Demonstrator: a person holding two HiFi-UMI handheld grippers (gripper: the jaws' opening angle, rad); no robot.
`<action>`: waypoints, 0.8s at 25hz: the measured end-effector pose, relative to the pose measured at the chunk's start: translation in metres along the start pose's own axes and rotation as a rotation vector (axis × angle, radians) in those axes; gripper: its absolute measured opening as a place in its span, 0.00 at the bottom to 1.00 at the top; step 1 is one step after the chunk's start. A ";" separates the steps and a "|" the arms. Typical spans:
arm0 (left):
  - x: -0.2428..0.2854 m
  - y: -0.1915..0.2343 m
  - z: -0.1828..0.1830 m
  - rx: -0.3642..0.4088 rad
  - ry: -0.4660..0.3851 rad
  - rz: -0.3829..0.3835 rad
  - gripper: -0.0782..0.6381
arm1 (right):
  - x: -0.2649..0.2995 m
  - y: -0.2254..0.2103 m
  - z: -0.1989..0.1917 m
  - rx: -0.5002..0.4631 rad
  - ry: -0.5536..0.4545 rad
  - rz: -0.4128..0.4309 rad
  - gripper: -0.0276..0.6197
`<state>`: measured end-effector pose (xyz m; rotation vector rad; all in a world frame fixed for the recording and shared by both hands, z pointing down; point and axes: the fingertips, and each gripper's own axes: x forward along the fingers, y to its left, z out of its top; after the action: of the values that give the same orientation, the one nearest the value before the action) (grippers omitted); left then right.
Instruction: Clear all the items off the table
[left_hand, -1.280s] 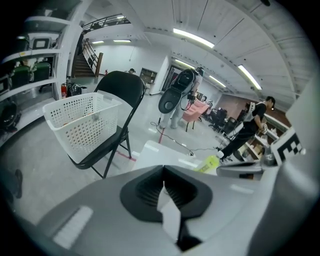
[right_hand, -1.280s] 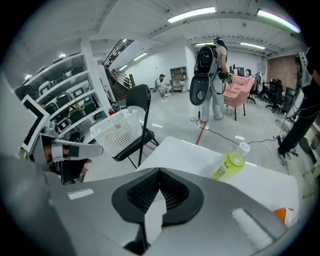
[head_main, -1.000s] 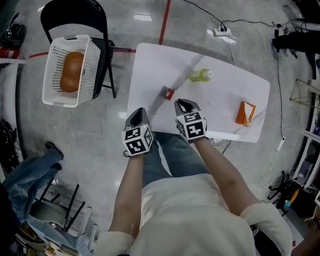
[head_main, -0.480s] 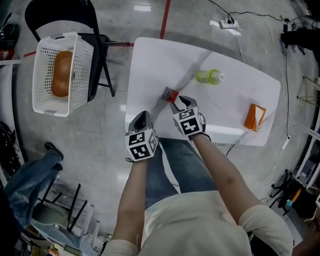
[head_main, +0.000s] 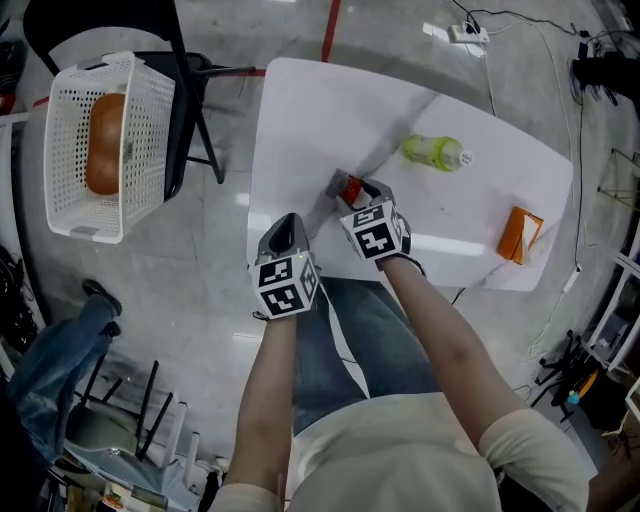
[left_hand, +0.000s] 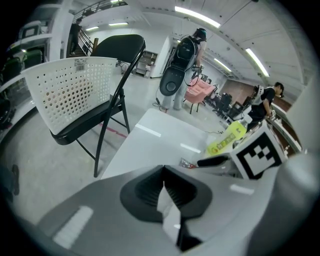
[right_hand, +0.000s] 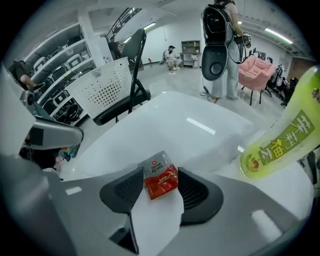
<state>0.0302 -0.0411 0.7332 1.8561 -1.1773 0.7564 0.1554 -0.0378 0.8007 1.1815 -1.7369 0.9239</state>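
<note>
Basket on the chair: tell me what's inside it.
The basket holds one rounded orange-brown thing, lying along its middle. What it is cannot be told. Nothing else shows around it, and anything beneath it is covered.

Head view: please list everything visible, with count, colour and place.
table: 1, white, centre
sachet: 1, red and grey, on the table, left half
bottle: 1, yellow-green, lying on the table
carton: 1, orange, table's right edge
chair: 1, black, left of the table
basket: 1, white, on the chair
round thing: 1, brown, in the basket
left gripper: 1, shut, empty, table's near edge
right gripper: 1, jaws just opening, apart round the sachet
</note>
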 end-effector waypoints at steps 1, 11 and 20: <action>0.003 0.001 0.000 0.000 0.002 0.001 0.12 | 0.002 0.000 0.001 -0.004 0.001 -0.002 0.37; 0.022 0.005 0.004 -0.001 0.000 0.006 0.12 | 0.020 0.001 -0.004 -0.048 0.026 -0.019 0.45; 0.019 0.008 0.002 0.001 0.003 0.002 0.12 | 0.021 0.001 -0.004 -0.045 0.026 -0.040 0.43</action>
<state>0.0304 -0.0539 0.7500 1.8542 -1.1772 0.7601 0.1510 -0.0410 0.8212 1.1657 -1.6988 0.8689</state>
